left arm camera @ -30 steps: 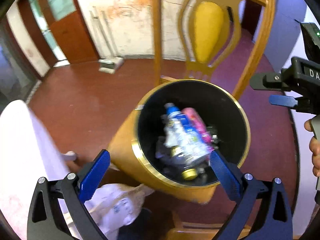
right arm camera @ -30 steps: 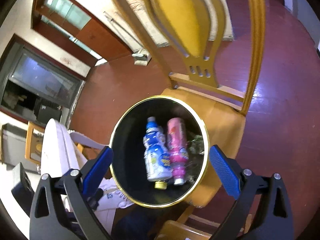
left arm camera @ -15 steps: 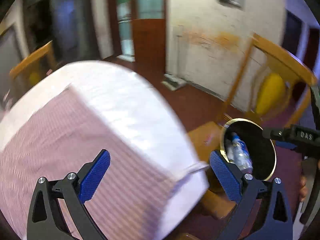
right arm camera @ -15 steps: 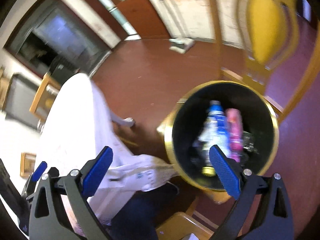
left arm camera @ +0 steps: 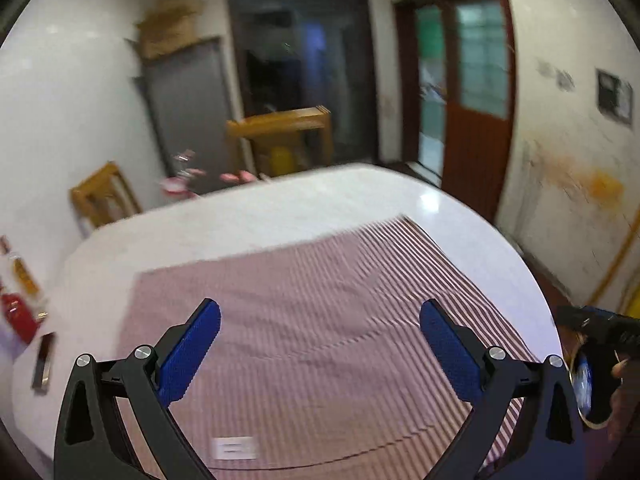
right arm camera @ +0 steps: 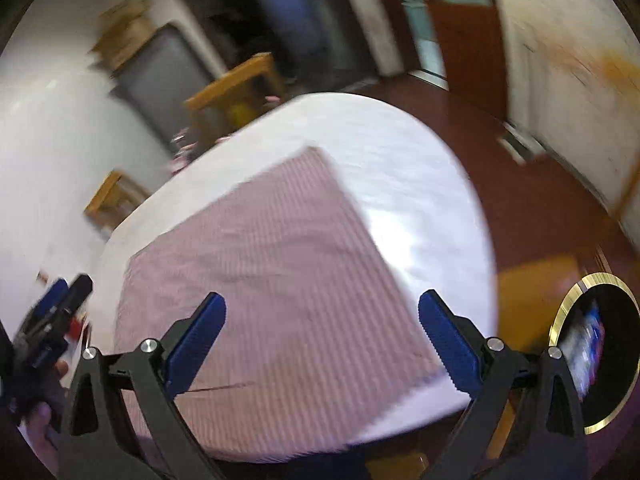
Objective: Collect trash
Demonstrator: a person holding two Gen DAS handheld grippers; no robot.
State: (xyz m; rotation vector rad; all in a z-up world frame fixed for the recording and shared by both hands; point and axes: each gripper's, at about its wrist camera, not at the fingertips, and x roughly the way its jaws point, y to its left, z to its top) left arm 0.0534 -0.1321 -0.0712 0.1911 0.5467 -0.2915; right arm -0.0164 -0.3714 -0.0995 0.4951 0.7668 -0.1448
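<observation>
My left gripper [left arm camera: 320, 344] is open and empty above a round table [left arm camera: 320, 208] with a white cover and a pink striped cloth [left arm camera: 320, 312]. My right gripper [right arm camera: 322, 336] is also open and empty above the same striped cloth [right arm camera: 260, 264]. The black trash bin with a gold rim [right arm camera: 568, 312] sits at the far right on a chair seat, with plastic bottles [right arm camera: 586, 348] inside. The bin's edge also shows in the left wrist view [left arm camera: 588, 420]. Both views are blurred by motion.
A red bottle [left arm camera: 16, 316] and a dark flat object [left arm camera: 42, 364] lie at the table's left edge. A small white label [left arm camera: 232, 448] lies on the cloth near me. Wooden chairs [left arm camera: 288, 140] stand behind the table. Red-brown floor [right arm camera: 532, 200] lies to the right.
Both grippers swung away from the bin and to the left, over the table. The bin moved from the middle of both views to the far right edge. Both stayed open.
</observation>
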